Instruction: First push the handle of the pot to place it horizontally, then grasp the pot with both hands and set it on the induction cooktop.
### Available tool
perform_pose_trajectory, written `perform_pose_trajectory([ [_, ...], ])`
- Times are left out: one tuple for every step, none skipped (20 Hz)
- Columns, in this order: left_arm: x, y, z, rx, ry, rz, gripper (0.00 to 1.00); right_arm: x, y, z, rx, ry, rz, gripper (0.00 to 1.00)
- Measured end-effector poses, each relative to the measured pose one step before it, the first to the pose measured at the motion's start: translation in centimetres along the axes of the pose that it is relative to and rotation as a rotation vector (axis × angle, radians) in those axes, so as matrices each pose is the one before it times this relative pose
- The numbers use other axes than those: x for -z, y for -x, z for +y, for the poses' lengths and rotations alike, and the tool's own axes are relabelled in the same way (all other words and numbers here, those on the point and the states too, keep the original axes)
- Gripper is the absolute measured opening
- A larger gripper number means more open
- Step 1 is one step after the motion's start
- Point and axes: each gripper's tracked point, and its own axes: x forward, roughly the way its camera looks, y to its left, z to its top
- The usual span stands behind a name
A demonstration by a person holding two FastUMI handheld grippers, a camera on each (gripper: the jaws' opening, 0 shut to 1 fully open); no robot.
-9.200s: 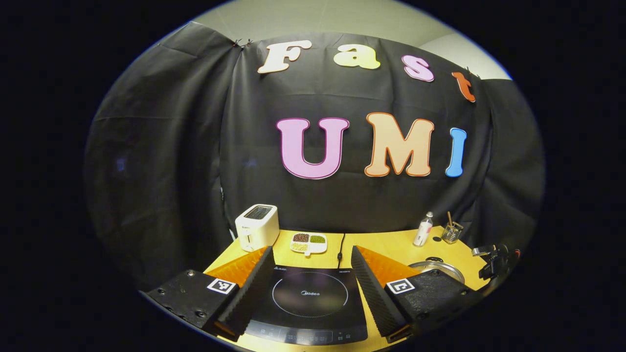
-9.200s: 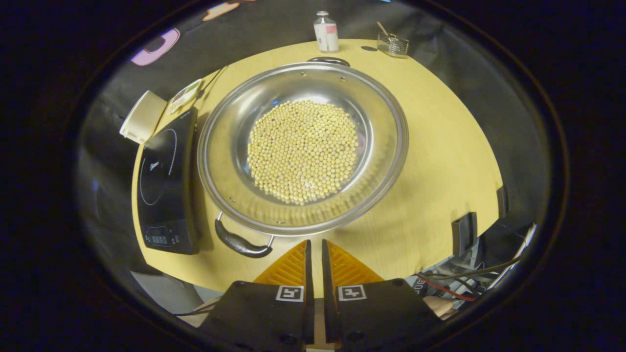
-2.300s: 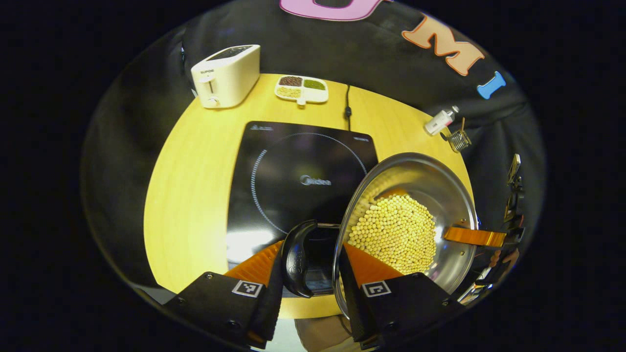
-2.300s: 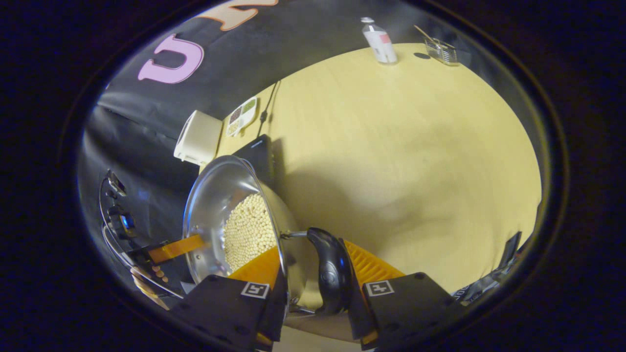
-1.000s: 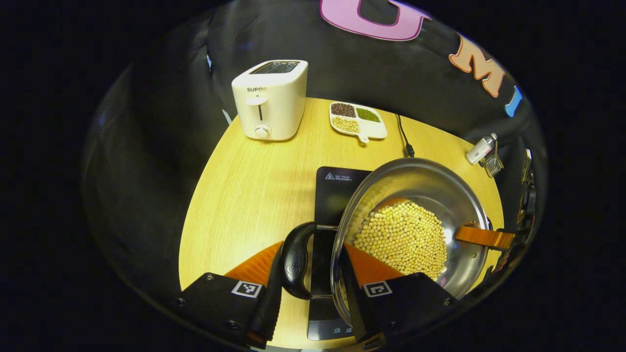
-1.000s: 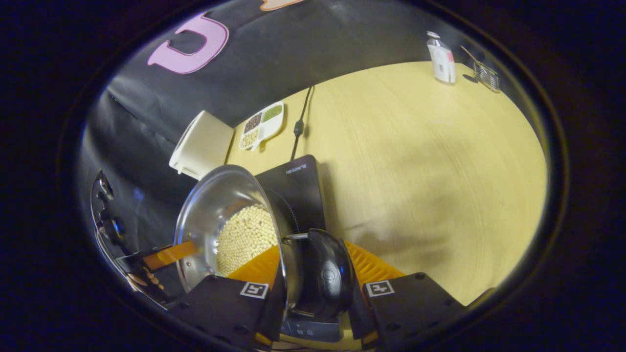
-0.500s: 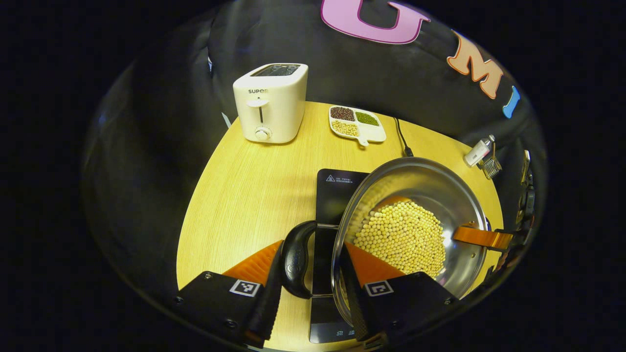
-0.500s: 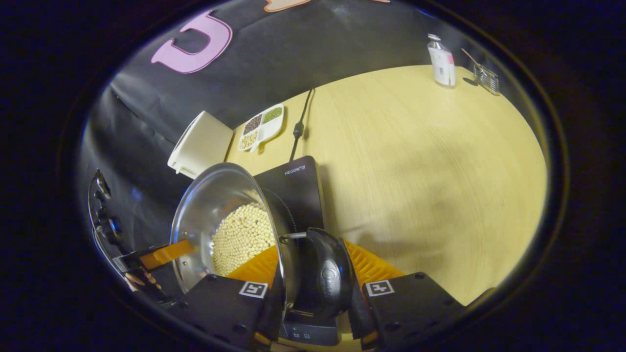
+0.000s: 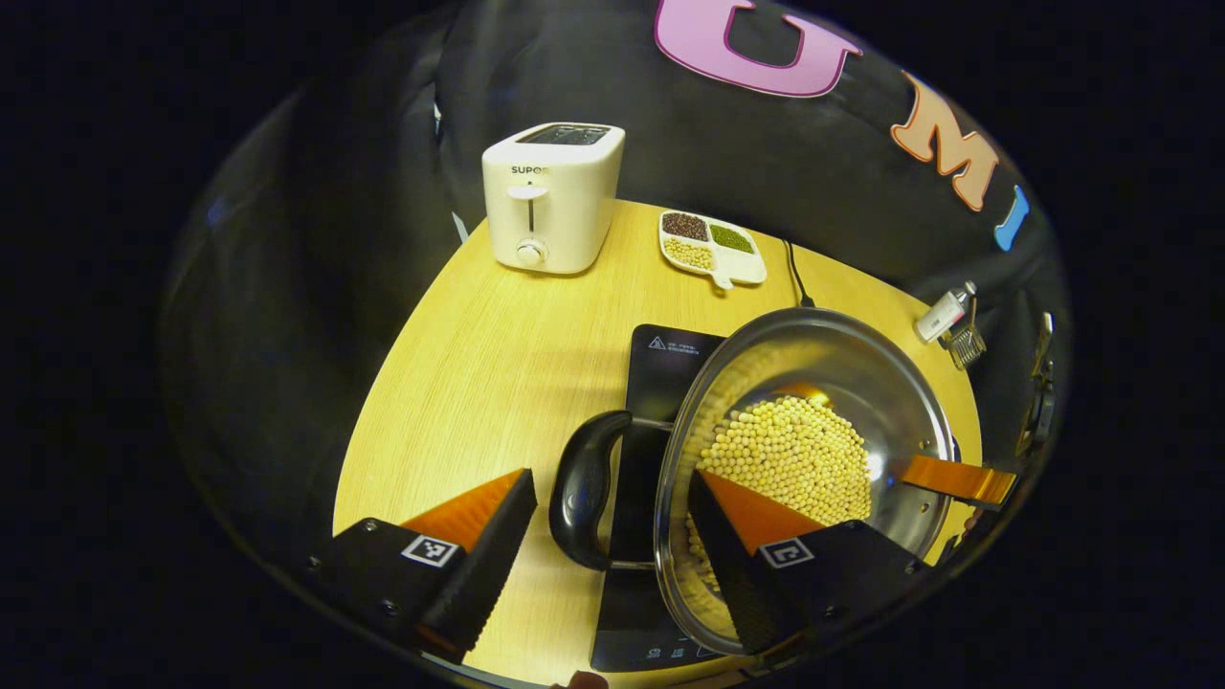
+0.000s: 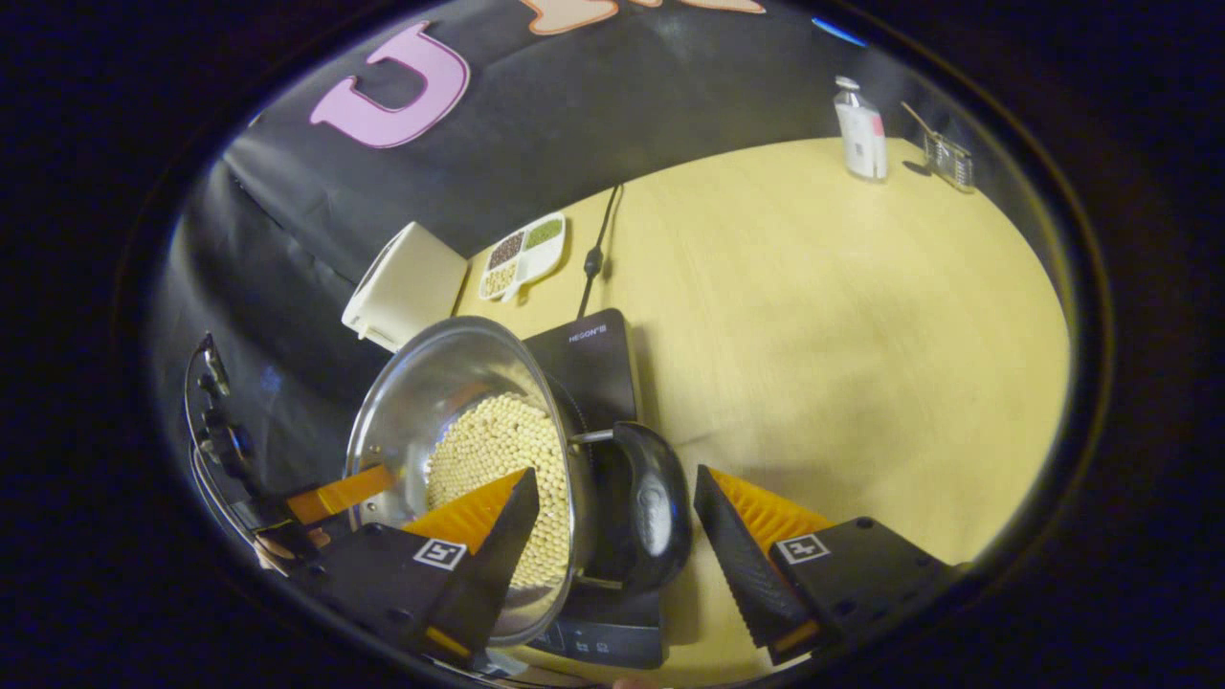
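A steel pot (image 9: 842, 354) holding pale beans (image 9: 785, 455) sits on the black induction cooktop (image 9: 665, 368). My left gripper (image 9: 611, 483) is open, its fingers on either side of the pot's black left handle (image 9: 582, 488) without touching it; one finger reaches over the rim. In the right gripper view my right gripper (image 10: 615, 478) is open too, straddling the other black handle (image 10: 656, 502) of the pot (image 10: 450, 383). The cooktop (image 10: 593, 359) shows beyond the pot. A finger of each gripper shows at the pot's far rim in the other view.
On the wooden table (image 9: 478, 364) stand a white toaster (image 9: 550, 196) and a divided dish of beans (image 9: 713, 249) at the back, with the cooktop's cord beside it. A small bottle (image 10: 859, 120) and a wire holder (image 10: 947, 158) stand at the far right corner.
Both grippers have gone from shut on the pot's handles to open. The pot has come over the cooktop and rests there, no longer held.
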Motion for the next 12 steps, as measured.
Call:
perform_pose_trajectory([
  [-0.364,0.337,-0.346,0.00122,-0.00491,-0.01988,0.98,-0.449,0.835,-0.484,0.01356,0.00781,-0.02491,1.0],
  [-0.197,0.335,-0.393,-0.00154,-0.00873,-0.01327,0.98,-0.35,0.908,-0.471,0.01215,0.00055,-0.02248,1.0],
  [-0.277,0.428,-0.424,-0.002,-0.01739,-0.0121,0.98,-0.44,0.831,-0.325,0.00421,-0.00485,-0.01787,1.0],
  [-0.364,0.357,-0.353,-0.00713,-0.02145,-0.01243,0.98,-0.257,0.756,-0.215,0.00167,-0.00662,-0.01415,0.94],
  [-0.347,0.047,0.171,-0.02573,-0.02101,-0.00801,0.98,-0.352,0.721,-0.304,0.00238,-0.00353,-0.012,0.94],
  [0.004,0.284,0.003,-0.01693,-0.016,-0.00492,0.98,-0.295,0.798,-0.449,0.0049,0.00225,-0.01463,0.94],
  [-0.177,0.251,0.081,-0.01782,-0.00514,-0.00261,0.98,-0.436,0.751,-0.566,0.00795,0.00486,-0.01668,0.94],
  [-0.026,0.334,-0.046,-0.01755,0.00135,-0.00491,0.98,-0.179,0.619,-0.552,0.00556,0.0051,-0.01124,1.0],
  [-0.114,0.434,0.008,-0.01977,0.0028,-0.00603,0.98,-0.211,0.787,-0.597,0.00338,0.00439,-0.00949,0.94],
  [-0.198,0.687,-0.015,-0.01922,-0.00028,-0.01191,0.98,-0.214,0.768,-0.52,-0.00046,0.00417,-0.01195,0.94],
  [-0.365,0.955,-0.313,-0.01524,-0.0014,-0.0206,0.98,-0.445,0.775,-0.511,-0.00344,0.00523,-0.01531,0.94],
  [-0.371,0.963,-0.577,-0.01316,-0.0025,-0.02475,0.98,-0.471,0.75,-0.519,-0.00683,0.00396,-0.0175,1.0],
])
